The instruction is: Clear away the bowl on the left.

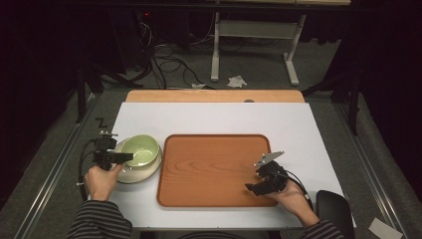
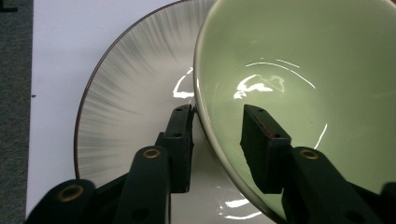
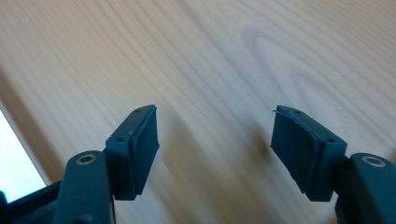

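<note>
A pale green bowl [image 1: 142, 147] rests in a white plate [image 1: 127, 175] with grey streaks and a dark rim, at the table's left. My left gripper [image 1: 130, 156] comes at the bowl from the left. In the left gripper view its jaws straddle the bowl [image 2: 303, 60] rim, one outside over the plate [image 2: 126, 93] and one inside, with my left gripper [image 2: 217, 116] closed on the wall. My right gripper [image 1: 250, 188] hovers open over the front right part of a wooden tray [image 1: 214, 137]. Between its jaws, my right gripper [image 3: 215, 126] holds nothing above the tray's grain [image 3: 210, 56].
The white table top [image 1: 214, 117] extends behind and to the right of the tray. A dark round object [image 1: 332, 204] sits by the table's front right corner. Beyond the far edge are a table frame [image 1: 254, 45] and floor cables [image 1: 169, 59].
</note>
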